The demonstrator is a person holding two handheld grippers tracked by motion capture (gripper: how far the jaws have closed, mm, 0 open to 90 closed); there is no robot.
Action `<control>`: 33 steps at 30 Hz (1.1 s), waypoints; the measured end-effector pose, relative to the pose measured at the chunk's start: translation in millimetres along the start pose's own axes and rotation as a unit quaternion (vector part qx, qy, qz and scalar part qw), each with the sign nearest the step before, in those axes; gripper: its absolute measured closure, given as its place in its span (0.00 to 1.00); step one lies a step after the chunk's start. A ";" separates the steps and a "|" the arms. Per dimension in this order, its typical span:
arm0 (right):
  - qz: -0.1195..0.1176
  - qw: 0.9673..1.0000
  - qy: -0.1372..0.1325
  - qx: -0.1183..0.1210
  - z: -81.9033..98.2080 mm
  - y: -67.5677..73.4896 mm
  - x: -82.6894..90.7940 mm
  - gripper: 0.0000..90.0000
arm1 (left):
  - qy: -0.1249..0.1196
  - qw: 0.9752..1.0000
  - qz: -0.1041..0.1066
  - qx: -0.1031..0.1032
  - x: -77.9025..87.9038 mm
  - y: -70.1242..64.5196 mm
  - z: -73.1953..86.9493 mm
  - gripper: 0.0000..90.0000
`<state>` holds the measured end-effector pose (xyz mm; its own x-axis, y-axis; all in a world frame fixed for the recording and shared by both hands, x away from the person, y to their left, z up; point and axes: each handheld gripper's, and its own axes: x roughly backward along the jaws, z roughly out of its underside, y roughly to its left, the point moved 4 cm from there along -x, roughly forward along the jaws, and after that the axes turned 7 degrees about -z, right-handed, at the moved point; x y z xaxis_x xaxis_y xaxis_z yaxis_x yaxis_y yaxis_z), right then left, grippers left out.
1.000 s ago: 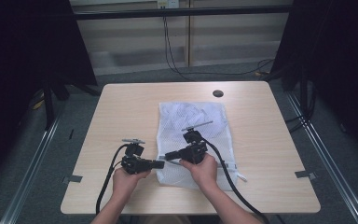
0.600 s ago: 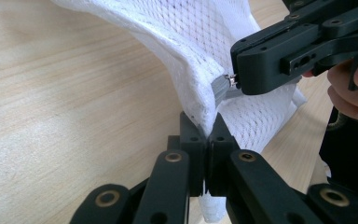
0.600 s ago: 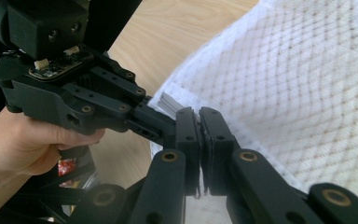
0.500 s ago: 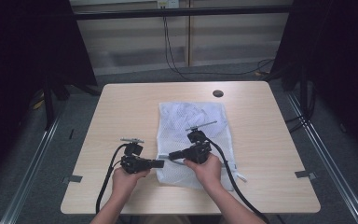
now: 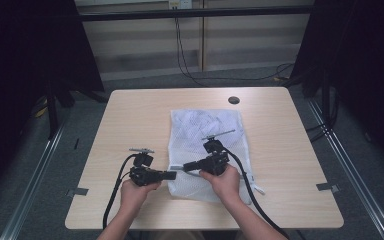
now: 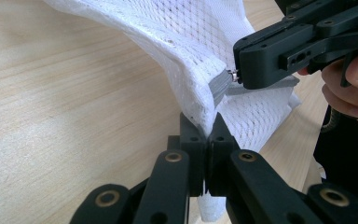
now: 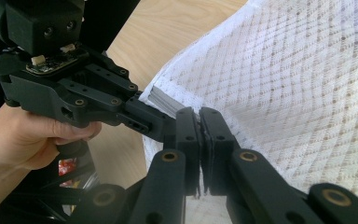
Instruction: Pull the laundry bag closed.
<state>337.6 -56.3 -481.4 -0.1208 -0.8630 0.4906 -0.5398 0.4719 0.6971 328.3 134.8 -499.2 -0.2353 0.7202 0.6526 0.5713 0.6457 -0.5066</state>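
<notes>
Left gripper jaws clamp mesh bag edge; right gripper jaws grip the zip pull just beyond, bag trailing right across desk.

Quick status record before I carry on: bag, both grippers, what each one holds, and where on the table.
item: white mesh bag, lying flat on the wooden table, near corner lifted
left gripper: shut on the bag's near left edge
right gripper: shut at the grey zipper end of the same edge
spacing: jaw tips close together at that corner
table extras: dark round hole near the far edge
</notes>
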 end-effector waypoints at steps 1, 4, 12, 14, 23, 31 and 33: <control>-0.001 1.000 0.000 0.000 0.1 0.0 0.1 0.96 | 0.000 1.000 0.000 -0.001 0.1 0.2 0.0 0.99; -0.001 1.000 0.000 0.002 0.1 0.1 0.3 0.96 | -0.001 1.000 0.000 0.001 0.0 -0.5 0.1 0.99; 0.008 1.000 0.000 0.000 1.3 -4.5 7.7 0.96 | -0.002 1.000 0.002 0.004 0.9 0.5 -0.2 0.99; 0.007 1.000 0.000 -0.001 1.5 -4.7 8.1 0.96 | -0.003 1.000 0.001 0.004 1.2 0.8 -0.2 0.99; 0.008 1.000 -0.003 -0.001 4.9 -9.6 14.3 0.96 | -0.003 1.000 0.003 0.008 1.5 0.4 -0.2 0.99; 0.015 1.000 -0.004 -0.003 8.1 -14.7 20.7 0.96 | -0.003 1.000 -0.001 0.007 2.2 2.0 -0.1 0.99; 0.014 1.000 -0.006 -0.004 8.5 -16.1 23.8 0.96 | -0.004 1.000 0.001 0.007 2.3 1.8 -0.2 0.99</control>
<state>336.4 -86.0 -485.3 -0.1449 -0.8514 0.5041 -0.5302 0.4969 0.6870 329.0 137.5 -498.6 -0.2396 0.7234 0.6475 0.5604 0.6477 -0.5163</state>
